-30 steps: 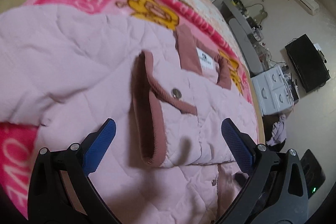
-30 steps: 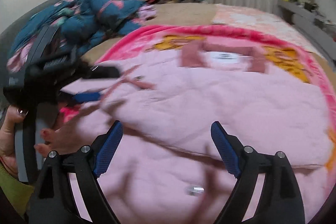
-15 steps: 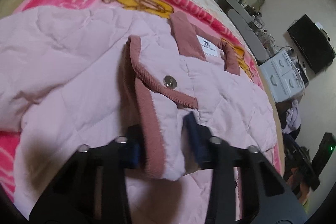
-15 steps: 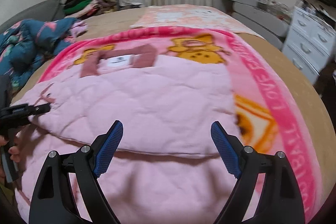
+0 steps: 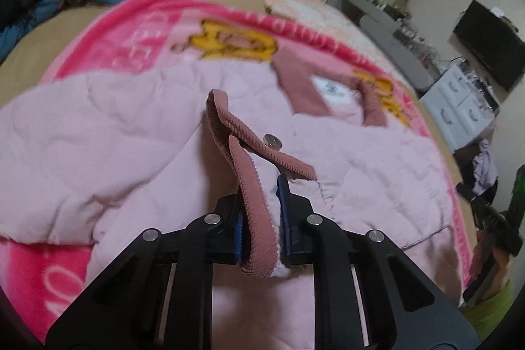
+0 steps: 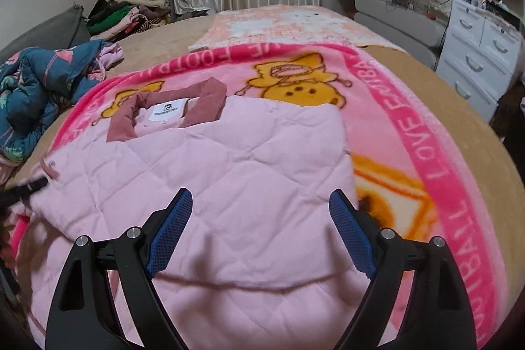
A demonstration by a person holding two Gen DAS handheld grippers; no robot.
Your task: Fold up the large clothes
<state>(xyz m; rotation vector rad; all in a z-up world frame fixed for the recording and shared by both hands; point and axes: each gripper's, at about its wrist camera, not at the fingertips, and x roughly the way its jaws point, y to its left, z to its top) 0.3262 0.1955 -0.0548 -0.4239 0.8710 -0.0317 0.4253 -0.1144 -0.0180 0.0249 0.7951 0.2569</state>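
On the bright pink blanket (image 6: 459,173) across the bed, your pale pink quilted jacket (image 6: 249,186) lies spread flat. Your left gripper (image 5: 261,230) is clamped on its ribbed cuff (image 5: 259,218), by 1 metal snap (image 5: 273,141). Your right gripper (image 6: 261,238) hovers over the jacket, jaws wide apart, gripping nothing.

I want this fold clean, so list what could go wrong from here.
1. The left hand-held gripper is shut only on the ribbed cuff; pulling may slip the cuff free or stretch it.
2. The right hand-held gripper is open above the pink jacket, so a left-only pull could drag it across the blanket.
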